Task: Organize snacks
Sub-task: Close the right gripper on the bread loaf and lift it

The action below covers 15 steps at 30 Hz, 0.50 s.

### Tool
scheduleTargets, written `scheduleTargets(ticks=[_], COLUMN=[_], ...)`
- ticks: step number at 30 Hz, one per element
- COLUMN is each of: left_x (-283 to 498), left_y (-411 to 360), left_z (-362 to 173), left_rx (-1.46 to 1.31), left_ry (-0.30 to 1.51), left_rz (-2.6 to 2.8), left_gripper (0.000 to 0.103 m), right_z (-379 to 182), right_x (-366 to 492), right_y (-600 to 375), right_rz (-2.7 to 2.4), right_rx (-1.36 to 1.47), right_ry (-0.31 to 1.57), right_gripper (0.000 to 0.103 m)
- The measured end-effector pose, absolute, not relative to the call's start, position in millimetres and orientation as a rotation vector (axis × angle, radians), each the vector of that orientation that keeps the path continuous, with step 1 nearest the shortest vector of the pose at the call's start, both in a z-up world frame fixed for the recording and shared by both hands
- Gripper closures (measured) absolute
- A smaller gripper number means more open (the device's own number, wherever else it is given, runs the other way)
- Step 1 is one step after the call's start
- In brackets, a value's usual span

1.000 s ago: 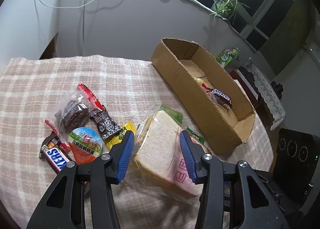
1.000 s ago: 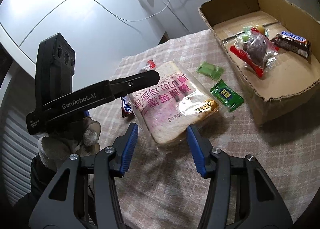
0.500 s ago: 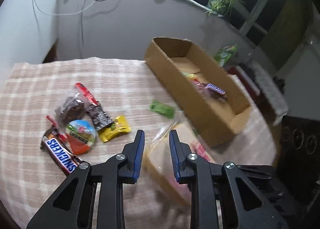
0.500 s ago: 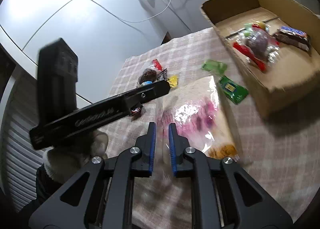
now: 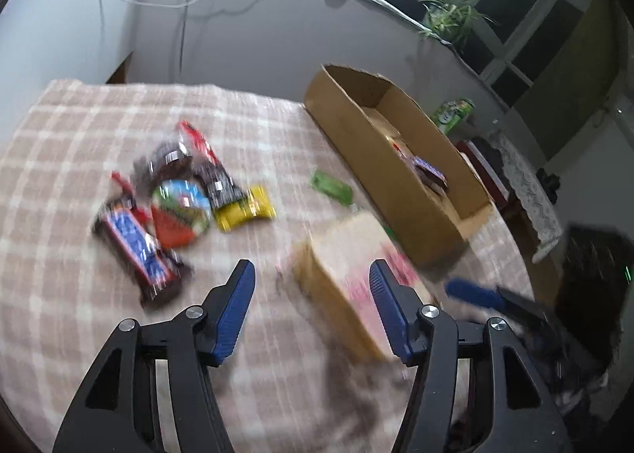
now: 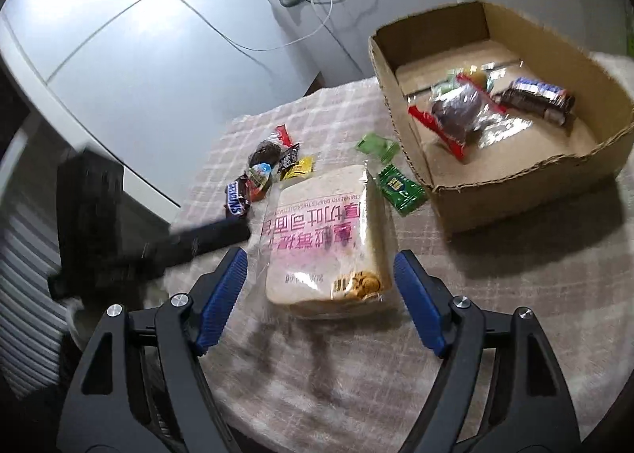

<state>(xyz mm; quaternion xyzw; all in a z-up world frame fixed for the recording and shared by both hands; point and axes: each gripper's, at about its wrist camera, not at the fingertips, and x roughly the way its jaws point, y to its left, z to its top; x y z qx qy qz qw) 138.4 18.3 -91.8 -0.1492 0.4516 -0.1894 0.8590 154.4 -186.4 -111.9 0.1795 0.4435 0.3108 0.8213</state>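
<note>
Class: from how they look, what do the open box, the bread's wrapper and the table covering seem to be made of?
Box: brown corrugated cardboard, matte, with ragged torn rims.
Bread wrapper: thin clear plastic film, glossy, crinkled, printed pink.
Table covering: probably woven cloth, soft-looking matte plaid.

The table (image 6: 495,294) wears a pink checked cloth; on it lie a cardboard box (image 6: 527,191), a bagged bread loaf (image 6: 329,239), two green sachets (image 6: 400,187), and a small snack cluster (image 6: 265,175).

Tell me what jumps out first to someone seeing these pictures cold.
The wrapped bread slice with pink print lies on the checked cloth, framed by the open right gripper. Beside it stands the cardboard box holding a few snacks. Left of the bread, a bright heap of candy lies before the open left gripper.
</note>
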Motion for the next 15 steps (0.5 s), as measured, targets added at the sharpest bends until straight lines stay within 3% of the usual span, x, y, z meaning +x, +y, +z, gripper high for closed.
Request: scheduleTargets(ticks=[10,15], left_x=[116,123], left_y=[8,0], left_z=[-112,-115], left_rx=[-0.417,-0.43], left_ry=[0.977,0.986], left_rz=[-0.478,-0.489], left_gripper=[0.042,0.037], right_z=[-131,-146], right_x=[185,190], right_y=[-185,-172], right_rz=[0.699,0.735], right_rx=[0.469,0.474], right_ry=[1.036,1.09], right_gripper=[0.024,0.024])
